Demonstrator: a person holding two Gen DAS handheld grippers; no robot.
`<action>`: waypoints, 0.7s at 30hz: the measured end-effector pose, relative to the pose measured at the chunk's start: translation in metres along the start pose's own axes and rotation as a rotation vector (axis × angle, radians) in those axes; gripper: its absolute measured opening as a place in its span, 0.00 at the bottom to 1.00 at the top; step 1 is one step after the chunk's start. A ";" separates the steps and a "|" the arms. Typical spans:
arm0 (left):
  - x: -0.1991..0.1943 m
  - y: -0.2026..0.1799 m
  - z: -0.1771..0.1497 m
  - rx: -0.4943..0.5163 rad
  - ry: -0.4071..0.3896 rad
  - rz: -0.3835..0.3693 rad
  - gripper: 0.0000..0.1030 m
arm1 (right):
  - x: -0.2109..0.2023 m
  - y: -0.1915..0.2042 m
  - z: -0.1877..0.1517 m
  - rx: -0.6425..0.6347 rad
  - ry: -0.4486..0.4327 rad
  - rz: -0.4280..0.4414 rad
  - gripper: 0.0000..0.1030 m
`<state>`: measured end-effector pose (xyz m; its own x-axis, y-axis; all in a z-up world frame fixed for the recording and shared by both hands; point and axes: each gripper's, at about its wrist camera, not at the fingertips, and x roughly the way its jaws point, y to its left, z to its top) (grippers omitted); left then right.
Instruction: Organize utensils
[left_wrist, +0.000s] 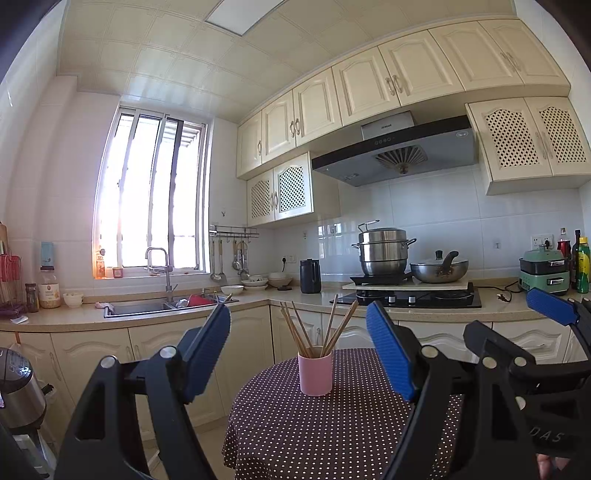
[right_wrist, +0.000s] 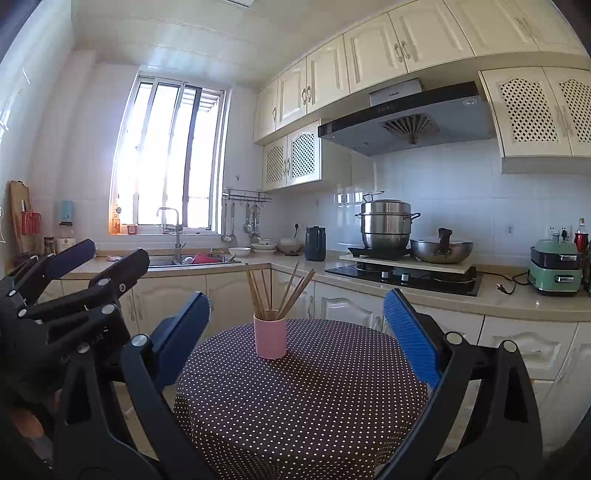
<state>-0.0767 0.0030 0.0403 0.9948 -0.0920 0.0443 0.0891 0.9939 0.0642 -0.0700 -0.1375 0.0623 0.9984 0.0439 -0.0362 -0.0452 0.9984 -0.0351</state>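
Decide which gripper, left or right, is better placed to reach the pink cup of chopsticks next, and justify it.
Neither clearly: the left gripper and right gripper are both open, empty, and framing the pink cup of chopsticks on the table. Marginally right; its view centres the cup slightly better.

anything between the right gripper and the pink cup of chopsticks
Nothing visible. The right gripper is open and held back from the round polka-dot table. Only bare tablecloth lies before the pink cylindrical cup of wooden chopsticks. The left gripper, also open, sits off to the side.
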 end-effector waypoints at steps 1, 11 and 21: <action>0.000 0.000 0.000 0.000 0.000 0.000 0.73 | 0.000 0.000 0.000 0.000 0.000 0.000 0.91; 0.000 0.001 0.000 0.000 0.000 -0.002 0.73 | 0.001 0.000 0.000 0.005 0.005 0.001 0.91; 0.003 0.000 0.000 -0.003 0.006 -0.002 0.73 | 0.001 0.004 -0.002 0.010 0.010 0.000 0.91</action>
<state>-0.0741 0.0029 0.0401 0.9949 -0.0933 0.0382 0.0909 0.9940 0.0615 -0.0692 -0.1337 0.0605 0.9980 0.0438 -0.0462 -0.0450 0.9987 -0.0249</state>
